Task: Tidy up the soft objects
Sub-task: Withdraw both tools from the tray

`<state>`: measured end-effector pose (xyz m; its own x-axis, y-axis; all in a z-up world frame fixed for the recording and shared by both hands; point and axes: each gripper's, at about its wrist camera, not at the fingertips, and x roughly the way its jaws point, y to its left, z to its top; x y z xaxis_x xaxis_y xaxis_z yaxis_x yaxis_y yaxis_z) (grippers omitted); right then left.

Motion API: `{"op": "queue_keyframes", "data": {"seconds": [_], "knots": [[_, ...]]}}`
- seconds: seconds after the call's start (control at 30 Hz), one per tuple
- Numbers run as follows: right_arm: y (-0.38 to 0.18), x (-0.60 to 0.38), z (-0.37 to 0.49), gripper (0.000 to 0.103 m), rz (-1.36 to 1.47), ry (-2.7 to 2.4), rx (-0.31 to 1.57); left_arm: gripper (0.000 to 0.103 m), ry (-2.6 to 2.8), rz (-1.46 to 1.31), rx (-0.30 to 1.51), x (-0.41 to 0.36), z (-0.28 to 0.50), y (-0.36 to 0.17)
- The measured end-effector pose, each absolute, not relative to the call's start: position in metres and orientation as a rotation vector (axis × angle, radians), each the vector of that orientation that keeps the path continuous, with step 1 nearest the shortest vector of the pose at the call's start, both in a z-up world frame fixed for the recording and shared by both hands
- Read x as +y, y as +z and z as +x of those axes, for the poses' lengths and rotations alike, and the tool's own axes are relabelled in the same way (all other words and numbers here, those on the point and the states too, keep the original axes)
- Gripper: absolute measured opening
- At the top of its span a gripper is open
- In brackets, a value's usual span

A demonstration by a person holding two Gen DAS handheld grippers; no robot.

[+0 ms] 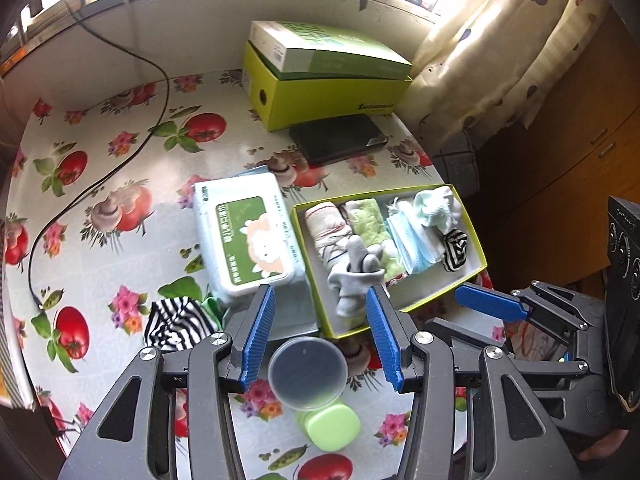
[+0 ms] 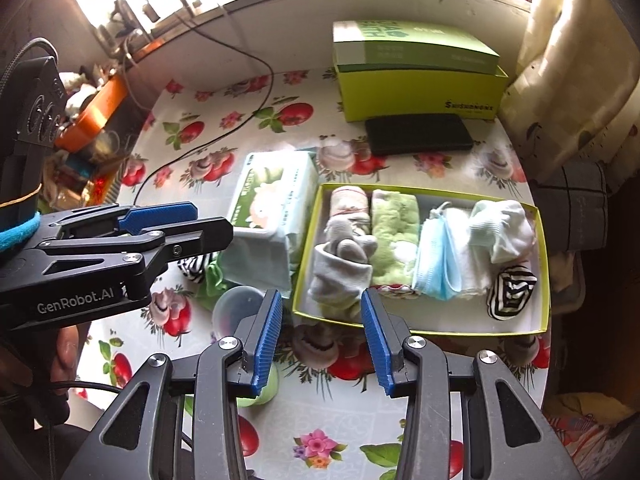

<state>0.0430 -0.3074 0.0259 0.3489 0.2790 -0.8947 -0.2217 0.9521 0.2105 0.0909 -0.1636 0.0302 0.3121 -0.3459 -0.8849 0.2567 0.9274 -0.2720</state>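
Both grippers tilt steeply down above the table. The left gripper point(image 1: 320, 320) and right gripper point(image 2: 322, 320) gape empty, the grey sock point(image 2: 340, 268) at twelve o'clock.

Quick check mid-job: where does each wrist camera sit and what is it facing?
Left wrist: on the left gripper, angled down at the table; its open blue fingers and the right gripper show.
Right wrist: on the right gripper, facing the sorting box; the left gripper shows.
Shared: box, wipes pack, grey sock.

left gripper point(image 1: 322, 296): jaws apart, empty | right gripper point(image 2: 322, 300): seemingly likewise
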Motion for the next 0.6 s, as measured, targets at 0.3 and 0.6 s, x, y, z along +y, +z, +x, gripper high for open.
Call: {"op": "queue_keyframes", "data": {"seconds": [0.3, 0.6], "knots": [[0.029, -0.282, 0.041, 0.04, 0.028, 0.376, 1.178, 0.049, -0.356, -0.119, 1.189, -0.138, 0.083, 0.028], [0.029, -0.266, 0.04, 0.04, 0.023, 0.413, 1.189, 0.049, -0.312, -0.142, 1.201, -0.118, 0.078, 0.021]]}}
